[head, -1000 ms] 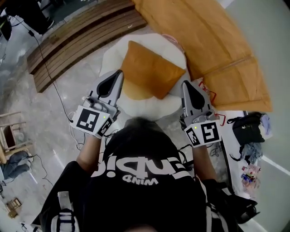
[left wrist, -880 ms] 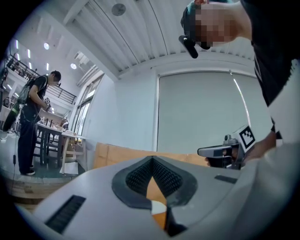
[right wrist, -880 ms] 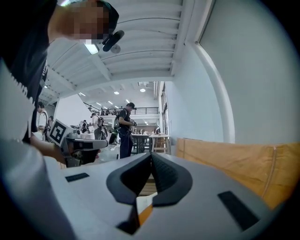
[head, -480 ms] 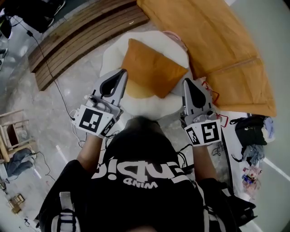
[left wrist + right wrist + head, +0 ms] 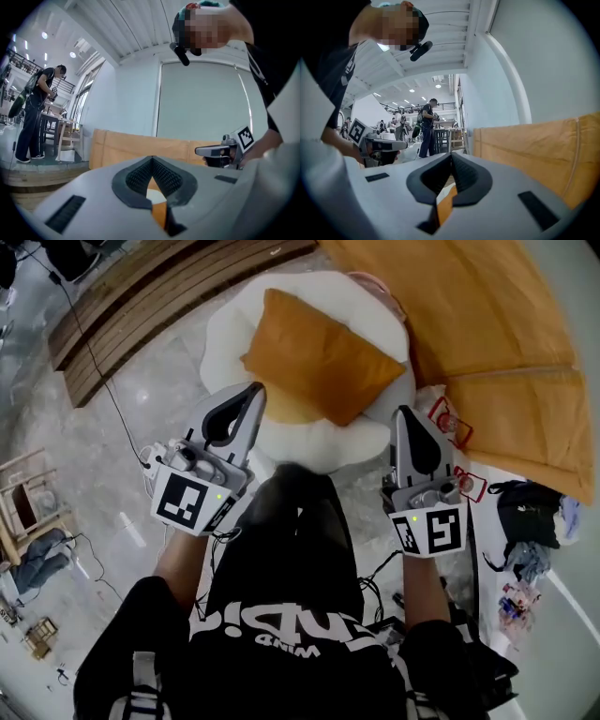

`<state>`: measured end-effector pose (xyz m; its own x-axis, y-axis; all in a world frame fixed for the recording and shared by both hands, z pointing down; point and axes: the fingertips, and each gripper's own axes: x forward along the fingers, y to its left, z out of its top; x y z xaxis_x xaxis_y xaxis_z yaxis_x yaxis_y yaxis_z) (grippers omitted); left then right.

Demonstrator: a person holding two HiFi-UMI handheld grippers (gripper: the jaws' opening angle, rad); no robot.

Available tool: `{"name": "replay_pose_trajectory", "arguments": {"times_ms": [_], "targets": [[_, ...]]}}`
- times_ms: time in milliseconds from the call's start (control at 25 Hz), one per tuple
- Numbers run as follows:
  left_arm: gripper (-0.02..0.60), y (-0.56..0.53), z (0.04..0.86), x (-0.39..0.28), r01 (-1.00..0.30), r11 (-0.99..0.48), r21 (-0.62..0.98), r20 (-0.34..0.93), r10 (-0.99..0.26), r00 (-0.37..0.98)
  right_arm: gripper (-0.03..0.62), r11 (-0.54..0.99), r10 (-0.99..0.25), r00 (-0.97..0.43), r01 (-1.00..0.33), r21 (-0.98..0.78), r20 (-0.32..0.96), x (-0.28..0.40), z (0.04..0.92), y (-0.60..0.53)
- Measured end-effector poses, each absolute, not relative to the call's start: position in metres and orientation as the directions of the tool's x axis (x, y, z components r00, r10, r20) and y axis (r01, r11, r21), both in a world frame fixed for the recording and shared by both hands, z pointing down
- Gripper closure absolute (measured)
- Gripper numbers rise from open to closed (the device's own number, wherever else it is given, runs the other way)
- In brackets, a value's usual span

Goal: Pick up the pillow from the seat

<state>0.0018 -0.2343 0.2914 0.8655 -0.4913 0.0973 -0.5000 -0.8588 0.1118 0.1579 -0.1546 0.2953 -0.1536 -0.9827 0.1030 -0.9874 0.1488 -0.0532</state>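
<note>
An orange pillow (image 5: 323,357) lies tilted on a white round padded seat (image 5: 234,324) in the head view. My left gripper (image 5: 253,392) is shut and empty, its tip over the seat's near left edge, just short of the pillow's lower left corner. At the seat's near right edge my right gripper (image 5: 405,413) is also shut and empty, beside the pillow but apart from it. In the left gripper view the closed jaws (image 5: 152,159) show a sliver of the pillow (image 5: 159,215) below them. The right gripper view has its jaws (image 5: 451,154) closed, with the pillow (image 5: 444,208) beneath.
A big orange sofa (image 5: 487,324) stands behind and right of the seat. A slatted wooden platform (image 5: 150,306) lies at the back left. A black bag (image 5: 525,512) and clutter sit at the right, and cables and a wooden chair (image 5: 23,512) at the left. A person (image 5: 35,112) stands far off.
Both grippers have sunk and come nearer the seat's front edge. The seat and pillow now look larger and higher in the head view. Both jaws stayed shut.
</note>
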Motion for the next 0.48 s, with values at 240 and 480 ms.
{"name": "replay_pose_trajectory", "arguments": {"times_ms": [240, 480], "targets": [[0.574, -0.233, 0.397, 0.004, -0.491, -0.864, 0.11, 0.167, -0.47, 0.866, 0.572, 0.087, -0.984, -0.098, -0.993, -0.077, 0.147, 0.163, 0.392, -0.15], [0.574, -0.228, 0.457, 0.009, -0.477, -0.873, 0.104, 0.205, -0.45, 0.869, 0.572, 0.092, -0.973, -0.112, -0.991, -0.102, 0.204, 0.149, 0.46, -0.15]]}}
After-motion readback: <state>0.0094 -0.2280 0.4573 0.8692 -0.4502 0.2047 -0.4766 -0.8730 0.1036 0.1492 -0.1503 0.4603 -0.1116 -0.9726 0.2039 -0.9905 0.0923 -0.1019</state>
